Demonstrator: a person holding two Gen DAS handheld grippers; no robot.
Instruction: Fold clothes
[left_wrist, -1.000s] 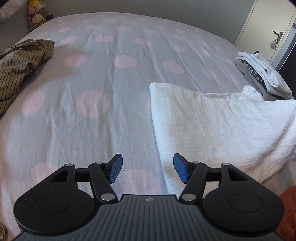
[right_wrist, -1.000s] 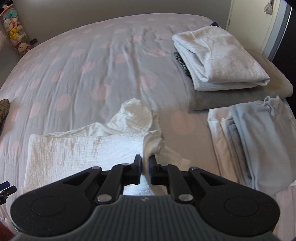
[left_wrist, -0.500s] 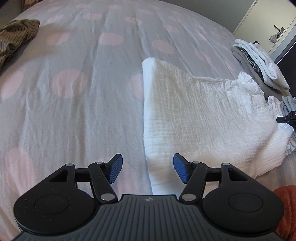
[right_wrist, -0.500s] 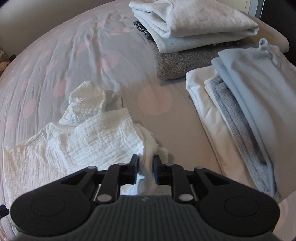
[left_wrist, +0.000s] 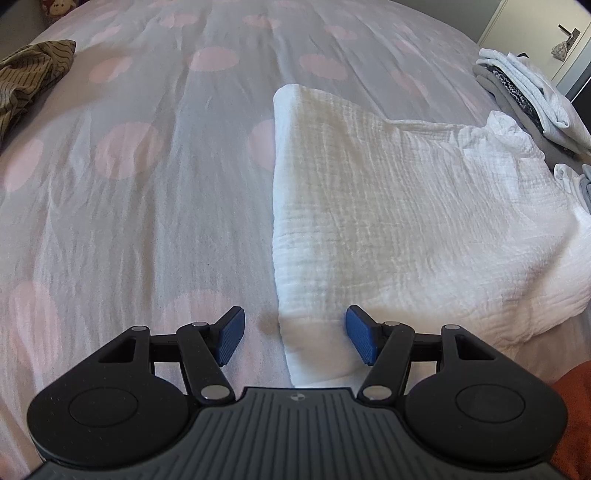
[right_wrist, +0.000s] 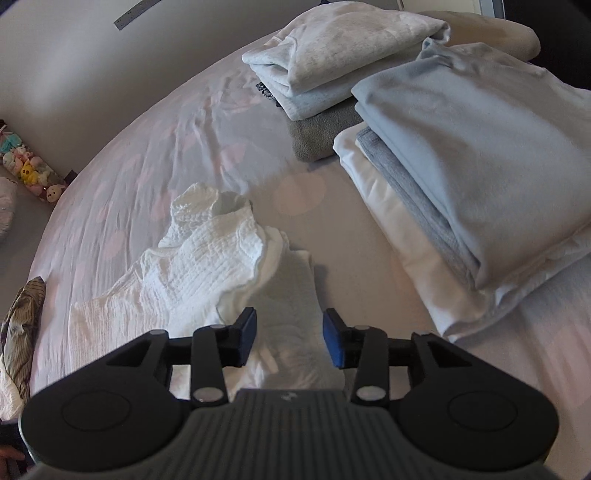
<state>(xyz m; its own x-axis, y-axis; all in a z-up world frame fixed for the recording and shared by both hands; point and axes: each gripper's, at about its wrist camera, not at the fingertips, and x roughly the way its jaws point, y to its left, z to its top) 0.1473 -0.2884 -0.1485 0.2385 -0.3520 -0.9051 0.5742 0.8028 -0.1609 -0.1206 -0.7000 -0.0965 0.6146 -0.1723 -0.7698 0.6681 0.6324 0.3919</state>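
Bed (left_wrist: 155, 192) fills both views, one sheet with pink dots, with a broad bare stretch to the left of the white cloth (left_wrist: 406, 206) and between it and the striped garment (left_wrist: 29, 77) bunched at the far left edge

Two stacks of folded clothes sit at the bed's right side. The far stack (right_wrist: 332, 66) shows a pale grey top piece, a dark patterned layer and a grey piece beneath. The near stack (right_wrist: 480, 155) has a light blue piece on top, a grey one under it and a white one at the bottom. A bare strip of sheet separates the near stack from the white cloth

One white cloth, crinkled, lies near the bed's front edge; its left edge runs straight, its right end is rumpled and heaped

Two claws. The left claw (left_wrist: 293, 339) stands wide, straddling the cloth's near left corner, pads not pressing it. The right claw (right_wrist: 290, 341) has just been opening; it stands partly spread over the cloth's right end, with cloth below the gap and nothing gripped

Row of small plush toys (right_wrist: 29, 173) lines the wall
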